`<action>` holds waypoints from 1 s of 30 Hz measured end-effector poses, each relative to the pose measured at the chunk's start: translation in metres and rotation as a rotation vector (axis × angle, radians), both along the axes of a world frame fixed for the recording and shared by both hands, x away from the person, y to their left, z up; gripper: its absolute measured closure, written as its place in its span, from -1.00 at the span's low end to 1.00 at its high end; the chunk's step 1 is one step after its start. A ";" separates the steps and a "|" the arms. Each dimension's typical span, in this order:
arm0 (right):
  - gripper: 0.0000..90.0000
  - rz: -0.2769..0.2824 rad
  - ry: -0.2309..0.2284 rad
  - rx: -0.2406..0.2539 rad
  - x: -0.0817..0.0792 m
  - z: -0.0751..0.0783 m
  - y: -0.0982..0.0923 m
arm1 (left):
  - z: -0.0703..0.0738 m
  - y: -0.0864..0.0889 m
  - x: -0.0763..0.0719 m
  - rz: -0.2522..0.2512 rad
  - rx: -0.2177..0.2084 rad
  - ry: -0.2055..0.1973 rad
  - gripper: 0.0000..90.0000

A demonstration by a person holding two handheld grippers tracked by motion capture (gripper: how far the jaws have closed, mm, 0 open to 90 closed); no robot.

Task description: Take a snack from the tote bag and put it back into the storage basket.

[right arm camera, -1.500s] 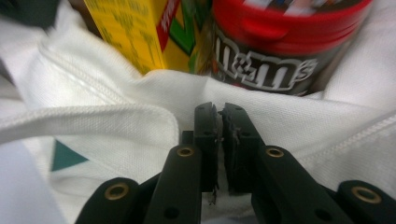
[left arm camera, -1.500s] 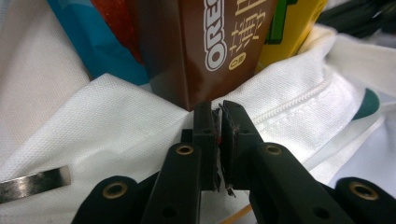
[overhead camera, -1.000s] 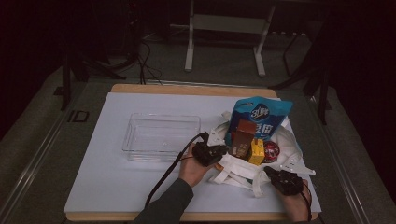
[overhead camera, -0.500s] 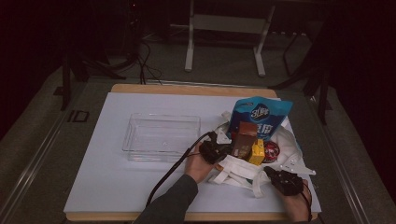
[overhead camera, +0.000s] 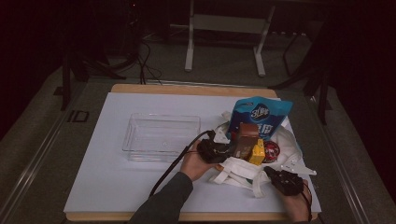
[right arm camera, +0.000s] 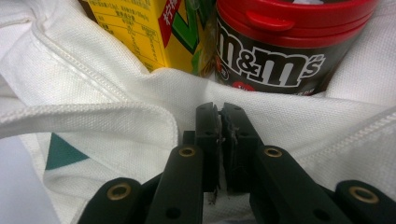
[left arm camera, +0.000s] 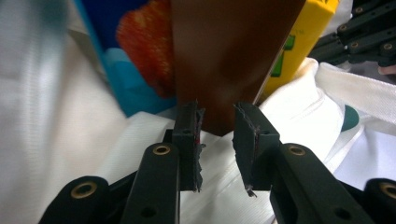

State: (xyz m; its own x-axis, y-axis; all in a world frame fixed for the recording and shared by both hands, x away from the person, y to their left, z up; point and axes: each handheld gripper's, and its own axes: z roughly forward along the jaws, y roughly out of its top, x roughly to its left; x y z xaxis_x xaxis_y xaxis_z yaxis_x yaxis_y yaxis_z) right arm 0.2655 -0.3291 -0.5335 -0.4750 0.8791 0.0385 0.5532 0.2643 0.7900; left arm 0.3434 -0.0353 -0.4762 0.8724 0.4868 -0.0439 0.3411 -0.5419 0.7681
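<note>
A white tote bag (overhead camera: 238, 170) (right arm camera: 93, 93) lies at the right of the table, holding a blue snack bag (overhead camera: 261, 114), a brown packet (overhead camera: 246, 137), a yellow carton (overhead camera: 257, 153) and a red-lidded M&M's tub (overhead camera: 272, 150) (right arm camera: 275, 60). My left gripper (overhead camera: 229, 148) (left arm camera: 217, 116) is at the brown packet (left arm camera: 233, 56). Its jaws have just been opening, and the packet's lower edge sits between the tips without being pressed. My right gripper (overhead camera: 271, 171) (right arm camera: 219, 112) is shut on the bag's cloth below the carton (right arm camera: 154, 28) and the tub.
A clear plastic tray (overhead camera: 161, 135) stands left of the bag on the white table sheet (overhead camera: 107, 177). The left gripper's cable runs back past the tray's near corner. The right gripper's black links (left arm camera: 369, 28) show beyond the yellow carton (left arm camera: 299, 51).
My left hand and gripper have edged a little to the right, closer to the brown packet. The right hand has stayed where it was.
</note>
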 end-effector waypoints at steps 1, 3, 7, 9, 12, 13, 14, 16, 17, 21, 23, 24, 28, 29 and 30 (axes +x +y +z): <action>0.90 0.000 0.001 0.004 0.000 0.000 0.000 | 0.003 0.002 0.001 0.000 -0.020 0.008 0.56; 0.90 0.000 0.001 0.003 0.000 0.000 0.000 | 0.008 0.006 0.002 -0.016 -0.058 0.021 0.55; 0.90 -0.001 0.000 0.003 0.000 0.000 0.000 | 0.020 0.013 0.003 -0.027 -0.106 0.014 0.44; 0.90 -0.002 0.000 0.003 0.000 0.000 0.000 | 0.026 0.016 0.001 -0.014 -0.128 -0.027 0.28; 0.89 -0.002 0.000 0.003 0.000 0.000 0.000 | 0.037 0.019 0.003 -0.051 -0.174 -0.035 0.11; 0.89 -0.002 0.000 0.005 0.000 0.000 0.000 | 0.040 0.020 0.003 -0.060 -0.182 -0.035 0.09; 0.89 -0.002 0.001 0.006 0.000 0.000 0.000 | 0.043 0.020 0.004 -0.065 -0.183 -0.042 0.06; 0.89 -0.001 0.000 0.007 0.000 0.000 -0.001 | 0.048 0.020 0.006 -0.073 -0.181 -0.047 0.01; 0.89 -0.001 0.000 0.008 0.000 0.000 -0.001 | 0.051 0.019 0.008 -0.075 -0.171 -0.050 -0.01; 0.88 0.000 0.001 0.015 0.000 0.000 -0.001 | 0.059 0.018 0.015 -0.096 -0.180 -0.053 -0.06; 0.88 0.000 0.001 0.016 0.000 0.000 -0.001 | 0.061 0.017 0.018 -0.124 -0.181 -0.048 -0.11; 0.88 -0.001 0.002 0.017 0.000 0.000 -0.001 | 0.062 0.016 0.019 -0.135 -0.175 -0.051 -0.13; 0.88 0.000 0.002 0.018 0.000 0.000 -0.001 | 0.063 0.013 0.021 -0.161 -0.176 -0.056 -0.22; 0.88 0.000 0.002 0.017 0.000 0.000 -0.001 | 0.064 0.013 0.021 -0.169 -0.181 -0.058 -0.27; 0.88 0.000 0.002 0.017 0.000 0.000 -0.001 | 0.064 0.012 0.021 -0.171 -0.189 -0.061 -0.31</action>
State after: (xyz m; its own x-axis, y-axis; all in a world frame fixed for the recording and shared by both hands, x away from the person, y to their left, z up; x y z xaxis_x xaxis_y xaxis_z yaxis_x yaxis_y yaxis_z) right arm 0.2655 -0.3306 -0.5340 -0.4750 0.8783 0.0546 0.5545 0.2505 0.7935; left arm 0.3646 -0.0229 -0.4120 0.9450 0.3206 -0.0644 0.2066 -0.4329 0.8775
